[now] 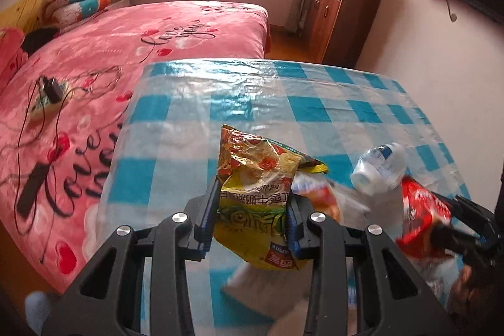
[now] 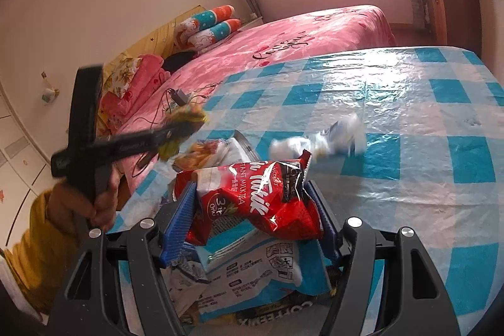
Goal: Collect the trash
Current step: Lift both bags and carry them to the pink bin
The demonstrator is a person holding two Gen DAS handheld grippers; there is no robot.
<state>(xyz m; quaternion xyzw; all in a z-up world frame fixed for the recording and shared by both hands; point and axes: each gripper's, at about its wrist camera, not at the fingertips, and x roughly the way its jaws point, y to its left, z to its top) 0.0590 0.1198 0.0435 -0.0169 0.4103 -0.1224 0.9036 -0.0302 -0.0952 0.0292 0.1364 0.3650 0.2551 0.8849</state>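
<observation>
The left tool [image 1: 252,210] is clamped on a yellow snack bag [image 1: 258,194]; the right tool [image 2: 255,210] is clamped on a red milk-tea packet [image 2: 252,200]. Both hang above the desk [image 1: 315,103]. A crushed bottle [image 1: 379,167] lies at two o'clock. Keep both grips firm while carrying; thin foil slips easily.

The left gripper [image 1: 252,210] clamps a crumpled yellow snack bag [image 1: 258,194] above the blue-checked tablecloth [image 1: 315,103]; a plastic bottle [image 1: 379,167] lies to its right (blurred); a pink bed [image 1: 126,52] stands beyond.
</observation>
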